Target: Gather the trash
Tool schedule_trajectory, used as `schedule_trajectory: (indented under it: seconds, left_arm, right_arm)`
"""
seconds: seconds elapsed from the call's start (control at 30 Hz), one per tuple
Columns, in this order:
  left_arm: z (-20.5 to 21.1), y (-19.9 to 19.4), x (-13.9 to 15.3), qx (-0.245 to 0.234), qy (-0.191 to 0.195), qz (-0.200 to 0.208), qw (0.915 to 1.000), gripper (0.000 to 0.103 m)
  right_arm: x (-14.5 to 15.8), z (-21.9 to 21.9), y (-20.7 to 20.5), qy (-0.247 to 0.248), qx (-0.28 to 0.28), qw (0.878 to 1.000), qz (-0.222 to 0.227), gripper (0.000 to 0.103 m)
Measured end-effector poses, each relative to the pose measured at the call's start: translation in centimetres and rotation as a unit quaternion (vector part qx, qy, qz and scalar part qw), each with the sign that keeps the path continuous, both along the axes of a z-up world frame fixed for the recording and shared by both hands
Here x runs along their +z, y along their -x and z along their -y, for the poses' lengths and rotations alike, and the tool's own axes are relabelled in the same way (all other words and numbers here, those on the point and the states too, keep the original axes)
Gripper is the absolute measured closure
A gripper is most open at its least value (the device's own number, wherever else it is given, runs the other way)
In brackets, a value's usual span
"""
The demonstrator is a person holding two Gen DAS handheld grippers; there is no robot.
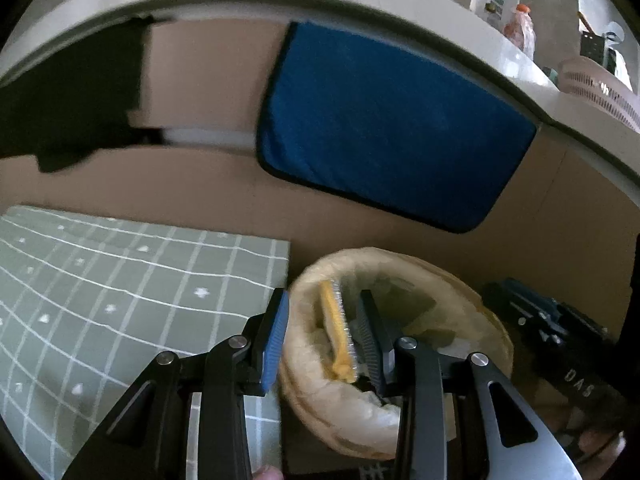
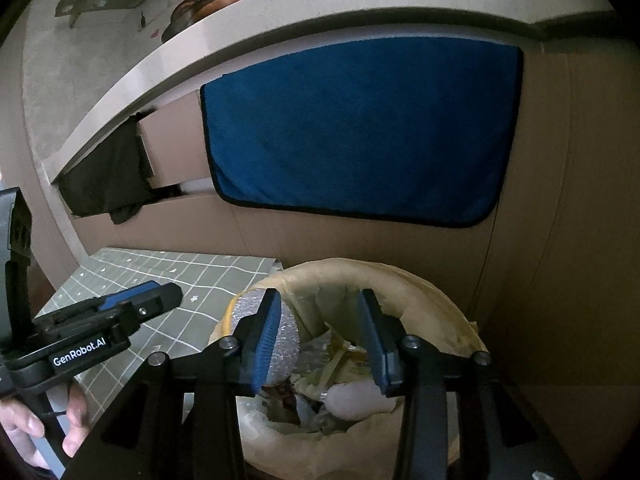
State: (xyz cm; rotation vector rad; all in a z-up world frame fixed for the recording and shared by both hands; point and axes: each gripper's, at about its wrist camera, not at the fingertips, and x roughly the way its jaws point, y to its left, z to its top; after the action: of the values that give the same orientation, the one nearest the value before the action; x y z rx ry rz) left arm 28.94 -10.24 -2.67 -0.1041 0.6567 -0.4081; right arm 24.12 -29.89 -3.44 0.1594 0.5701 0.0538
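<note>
A: Trash bin [image 2: 420,292] with a pale yellowish liner sits on the floor just beside the green grid-patterned mat [image 2: 168,280], in front of the counter where a blue towel [image 2: 360,128] hangs. I'm looking down into it from both cameras.

B: What's in it?

A: Crumpled wrappers and plastic, plus a pale rounded lump [image 2: 356,398] near the bottom. A flat padded envelope [image 2: 286,340], silver bubble wrap on one face and yellow [image 1: 334,332] on the other, stands on edge inside the bin against its left wall.

B: Do you hold the envelope?

A: No. My right gripper [image 2: 320,336] hangs over the bin's mouth with its jaws apart; the envelope is just outside the left finger [image 2: 266,340], and nothing is between the pads. My left gripper [image 1: 324,340] is open too. Its left finger [image 1: 276,340] is outside the bin's rim, its right finger inside, and the envelope stands in the gap without either pad pressing on it.

B: Anything else nearby?

A: A dark cloth [image 2: 108,184] hangs left of the towel. In the right camera a hand [image 2: 44,428] grips the left gripper's handle over the mat.
</note>
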Motion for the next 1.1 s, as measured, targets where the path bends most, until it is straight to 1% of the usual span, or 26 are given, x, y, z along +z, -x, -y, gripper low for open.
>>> schedule_trajectory:
  seconds: [0.03,0.13,0.2,0.3,0.4,0.47,0.57,0.6,0.67,0.7,0.77,0.83,0.97,1.03,1.1]
  left_arm:
    - [-0.5,0.7,0.2,0.008,-0.005,0.009,0.9999,0.067]
    - [-2.0,2.5,0.5,0.022,-0.014,0.014,0.9996,0.067]
    - [-3.2,4.5,0.8,0.042,-0.033,0.02,0.9984,0.067]
    - [-4.8,7.7,1.4,0.065,-0.056,0.032,0.9958,0.067]
    - [-6.0,11.7,1.8,0.073,-0.084,0.049,0.9926,0.067]
    - [-6.7,14.6,2.2,0.075,-0.093,0.067,0.9906,0.067]
    - [-7.7,18.0,2.9,0.092,-0.097,0.091,0.9868,0.067]
    - [-7.9,19.2,3.1,0.099,-0.1,0.097,0.9853,0.067]
    - [-8.0,20.9,3.2,0.109,-0.108,0.097,0.9834,0.067]
    - [-8.1,21.6,3.2,0.117,-0.116,0.094,0.9819,0.067]
    - [-8.2,22.5,3.1,0.133,-0.132,0.083,0.9789,0.067]
    - [-8.4,23.3,2.9,0.139,-0.142,0.075,0.9773,0.067]
    - [-9.6,24.4,2.7,0.151,-0.129,0.063,0.9781,0.067]
    - [-9.9,24.8,2.9,0.157,-0.127,0.071,0.9768,0.067]
    - [-10.0,25.3,3.2,0.162,-0.124,0.081,0.9755,0.067]
  right_arm:
    - [0.1,-0.1,0.2,-0.002,0.001,1.0,0.0,0.065]
    - [0.5,-0.6,1.4,-0.009,0.001,1.0,-0.001,0.064]
    - [0.8,-1.1,2.6,-0.016,0.001,1.0,-0.003,0.063]
    - [1.4,-2.6,5.3,-0.015,0.012,1.0,-0.001,0.06]
    - [1.8,-4.7,8.5,0.003,0.021,1.0,0.001,0.058]
    - [2.2,-6.2,12.1,0.022,0.027,0.999,0.024,0.058]
    - [2.6,-7.7,15.6,0.048,0.023,0.998,0.046,0.058]
    - [2.9,-8.3,17.2,0.057,0.021,0.997,0.056,0.058]
    - [3.2,-9.0,18.8,0.066,0.021,0.995,0.07,0.058]
    - [3.5,-9.5,19.9,0.07,0.022,0.994,0.081,0.058]
    - [3.8,-10.4,21.0,0.073,0.034,0.992,0.094,0.058]
    - [4.1,-11.7,21.8,0.086,0.05,0.99,0.102,0.058]
    - [4.1,-13.6,23.4,0.124,0.062,0.983,0.121,0.058]
    - [3.8,-14.1,24.0,0.144,0.054,0.979,0.132,0.058]
    - [3.6,-14.1,24.5,0.15,0.046,0.978,0.136,0.058]
